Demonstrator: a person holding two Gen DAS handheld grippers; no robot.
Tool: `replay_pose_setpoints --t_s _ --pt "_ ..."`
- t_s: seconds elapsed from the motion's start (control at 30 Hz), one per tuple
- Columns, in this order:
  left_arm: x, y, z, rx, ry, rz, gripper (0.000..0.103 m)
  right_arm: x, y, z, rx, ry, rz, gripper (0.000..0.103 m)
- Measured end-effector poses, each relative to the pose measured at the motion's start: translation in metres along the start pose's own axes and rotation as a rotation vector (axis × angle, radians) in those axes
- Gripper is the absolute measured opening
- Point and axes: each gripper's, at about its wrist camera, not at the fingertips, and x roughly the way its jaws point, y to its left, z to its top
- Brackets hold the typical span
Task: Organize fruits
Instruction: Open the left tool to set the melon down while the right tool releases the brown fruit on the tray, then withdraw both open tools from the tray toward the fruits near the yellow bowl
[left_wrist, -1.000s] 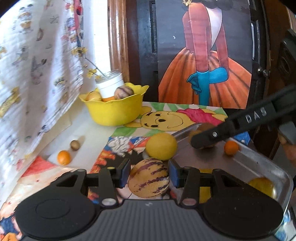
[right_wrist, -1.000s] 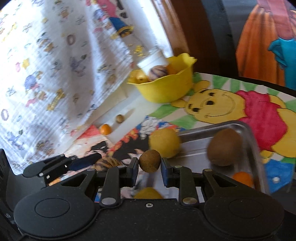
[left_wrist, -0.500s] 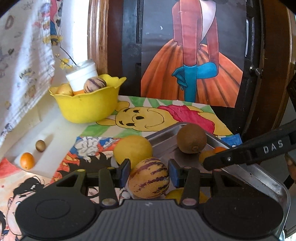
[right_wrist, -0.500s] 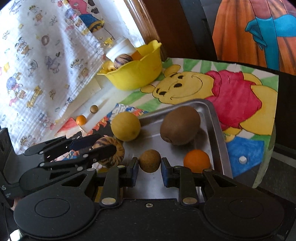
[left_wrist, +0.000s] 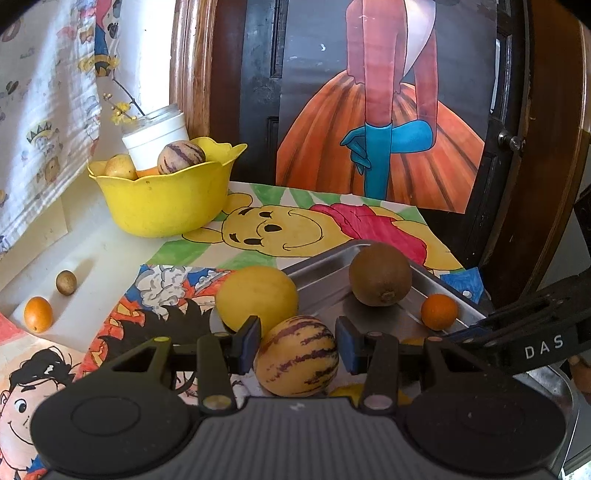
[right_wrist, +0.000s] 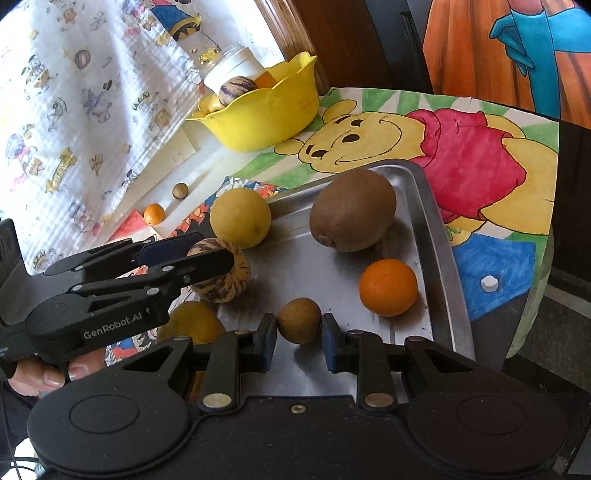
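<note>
My left gripper (left_wrist: 297, 343) is shut on a striped yellow-purple fruit (left_wrist: 295, 356), held at the left edge of the metal tray (left_wrist: 321, 254); the right wrist view shows it (right_wrist: 225, 280) from the side between the left fingers (right_wrist: 207, 262). My right gripper (right_wrist: 299, 334) is shut on a small brown round fruit (right_wrist: 299, 319) low over the tray floor (right_wrist: 295, 258). On the tray lie a kiwi (right_wrist: 352, 210) and an orange (right_wrist: 388, 286). A round yellow fruit (right_wrist: 240, 218) sits at the tray's far left corner. Another yellow fruit (right_wrist: 192, 325) is partly hidden under the left gripper.
A yellow bowl (left_wrist: 162, 206) at the back left holds a striped fruit, a pale fruit and a white cup. A small orange fruit (left_wrist: 37, 314) and a small brown one (left_wrist: 66, 282) lie on the white surface at the left. Cartoon drawings cover the table; a wooden frame stands behind.
Both grippers, each still holding its fruit, moved over toward the tray and sank a little. The right gripper's small brown fruit went from outside the tray's left edge to above its floor.
</note>
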Motion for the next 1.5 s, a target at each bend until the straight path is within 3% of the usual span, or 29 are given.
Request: replay_pose_setpoints --t_s 0.3,0.57,0.63,0.73,0.87,0.97,1.3,1.5 --pt "0.001 -0.001 0.0 -0.015 0.005 0.003 0.05 -0.006 0.0 -0.006 -0.009 -0.007 -0.012 0.029" --pt "-0.012 -0.004 0.001 -0.024 -0.028 0.025 0.055 -0.014 0.006 -0.014 -0.019 -0.012 -0.025 0.044" --pt "-0.02 -0.003 0.001 -0.039 -0.044 0.032 0.064 -0.019 0.008 -0.016 -0.023 -0.02 -0.031 0.047" --pt "-0.037 -0.001 0.0 -0.073 -0.069 0.049 0.082 -0.029 0.013 -0.02 -0.042 -0.045 -0.038 0.056" --pt "-0.063 -0.001 -0.001 -0.101 -0.093 0.056 0.088 -0.046 0.022 -0.024 -0.073 -0.089 -0.043 0.066" --pt "-0.086 -0.004 -0.004 -0.138 -0.108 0.068 0.099 -0.059 0.031 -0.031 -0.095 -0.121 -0.04 0.075" --pt "-0.167 -0.028 -0.032 -0.181 -0.121 0.145 0.103 -0.107 0.072 -0.068 -0.196 -0.21 -0.044 0.096" --pt "-0.202 -0.042 -0.056 -0.191 -0.111 0.166 0.103 -0.127 0.098 -0.098 -0.271 -0.232 -0.067 0.101"
